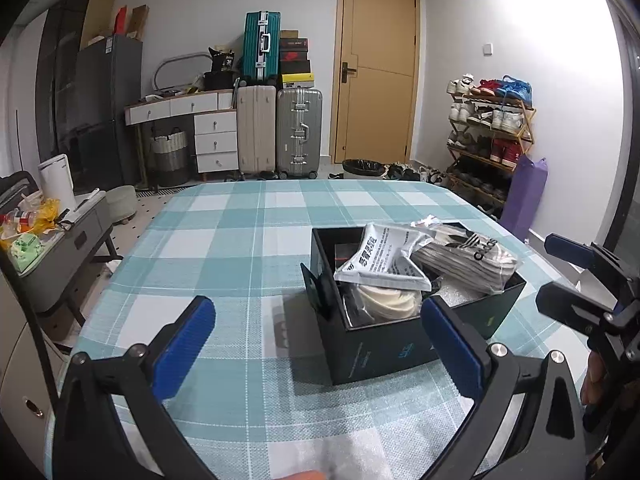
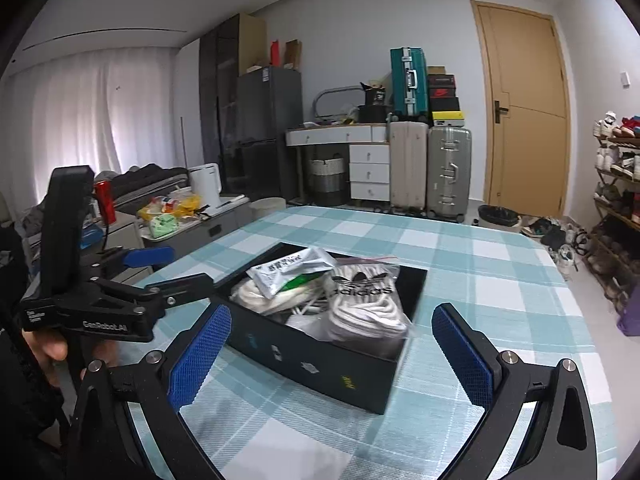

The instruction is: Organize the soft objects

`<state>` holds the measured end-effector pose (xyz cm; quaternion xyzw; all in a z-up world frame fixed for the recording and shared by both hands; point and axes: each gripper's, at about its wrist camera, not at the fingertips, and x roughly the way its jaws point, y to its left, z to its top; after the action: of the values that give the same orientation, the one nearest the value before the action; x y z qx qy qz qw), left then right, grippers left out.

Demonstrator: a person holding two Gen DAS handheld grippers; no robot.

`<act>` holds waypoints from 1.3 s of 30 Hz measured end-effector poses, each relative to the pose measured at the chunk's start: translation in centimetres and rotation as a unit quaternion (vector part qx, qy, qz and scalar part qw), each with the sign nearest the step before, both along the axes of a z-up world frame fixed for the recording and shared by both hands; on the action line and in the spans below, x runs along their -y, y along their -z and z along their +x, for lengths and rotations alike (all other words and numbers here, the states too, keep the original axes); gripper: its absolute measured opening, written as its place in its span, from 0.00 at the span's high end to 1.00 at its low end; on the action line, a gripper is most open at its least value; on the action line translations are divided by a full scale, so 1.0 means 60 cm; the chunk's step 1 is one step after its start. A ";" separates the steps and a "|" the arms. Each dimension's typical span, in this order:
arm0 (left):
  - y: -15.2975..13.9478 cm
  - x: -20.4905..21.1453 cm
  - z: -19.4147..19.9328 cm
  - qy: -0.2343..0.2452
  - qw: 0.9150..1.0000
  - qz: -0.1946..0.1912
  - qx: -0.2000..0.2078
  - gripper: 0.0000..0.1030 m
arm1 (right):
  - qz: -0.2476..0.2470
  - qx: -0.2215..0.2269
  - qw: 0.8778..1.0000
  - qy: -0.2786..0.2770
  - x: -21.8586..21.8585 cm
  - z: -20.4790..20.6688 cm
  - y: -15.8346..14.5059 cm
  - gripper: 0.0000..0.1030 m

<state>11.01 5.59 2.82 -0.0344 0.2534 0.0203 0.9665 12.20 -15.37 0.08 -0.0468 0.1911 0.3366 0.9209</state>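
Black box (image 2: 320,360), socks bag (image 2: 366,300) (contents beneath hidden)

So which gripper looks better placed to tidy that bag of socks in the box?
Probably the right gripper: open, box centred between its fingers, bag of socks straight ahead.

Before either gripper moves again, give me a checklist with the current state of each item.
1. Left gripper jaws open, holding nothing: ok.
2. Right gripper jaws open, holding nothing: ok.
3. Black box flat on the checked tablecloth, away from its edges: ok.
4. Bagged socks fully inside the box: not ok, they bulge above the rim.
5. White packet settled: not ok, it lies tilted on top of the pile.
6. Nothing soft left outside the box: cannot tell, part of the table is out of view.
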 end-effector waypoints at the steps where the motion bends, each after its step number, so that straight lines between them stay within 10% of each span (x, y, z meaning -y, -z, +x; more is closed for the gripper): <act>1: 0.002 0.000 0.001 -0.001 1.000 0.000 0.000 0.00 | 0.001 0.000 1.000 0.005 0.002 0.002 0.002 0.01; 39: 0.003 0.001 -0.011 -0.022 0.999 0.009 0.028 0.00 | 0.004 0.021 1.000 0.013 0.005 -0.008 0.019 0.01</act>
<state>10.36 5.55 2.66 -0.0313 0.2253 0.0431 0.9728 11.72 -15.65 -1.06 -0.0474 0.1713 0.3243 0.9291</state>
